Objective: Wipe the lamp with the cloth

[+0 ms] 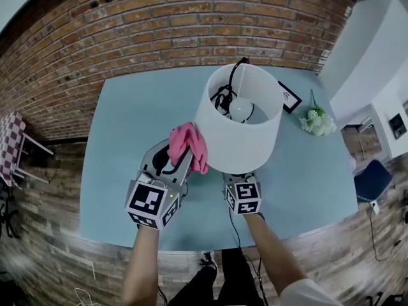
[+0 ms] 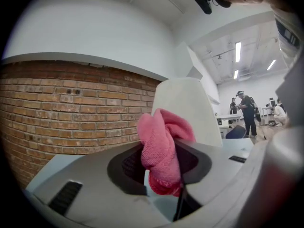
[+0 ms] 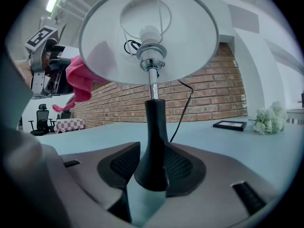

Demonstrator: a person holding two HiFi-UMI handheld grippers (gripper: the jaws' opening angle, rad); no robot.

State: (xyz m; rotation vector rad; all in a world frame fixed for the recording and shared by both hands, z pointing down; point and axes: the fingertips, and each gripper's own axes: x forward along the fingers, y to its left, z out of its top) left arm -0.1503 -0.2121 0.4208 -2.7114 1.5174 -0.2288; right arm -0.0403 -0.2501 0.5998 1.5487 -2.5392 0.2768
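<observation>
A table lamp stands on the teal table [image 1: 127,120], with a white shade [image 1: 245,146] and a black stem [image 3: 154,137] under a chrome neck. My right gripper [image 1: 241,181] reaches in under the shade. In the right gripper view it [image 3: 152,167] is shut on the lamp's black stem low down, both pads against it. My left gripper [image 1: 180,155] is shut on a bunched pink cloth [image 1: 189,145], which rests against the shade's left side. The left gripper view shows the cloth [image 2: 164,148] sticking up between the jaws, with the shade [image 2: 186,106] just behind it.
A black picture frame [image 1: 291,97] and a bunch of white flowers [image 1: 317,122] lie at the table's far right. The lamp's black cord [image 3: 183,110] trails toward the brick wall [image 1: 127,30]. A checkered table [image 1: 9,139] stands at the left and a blue chair [image 1: 373,180] at the right.
</observation>
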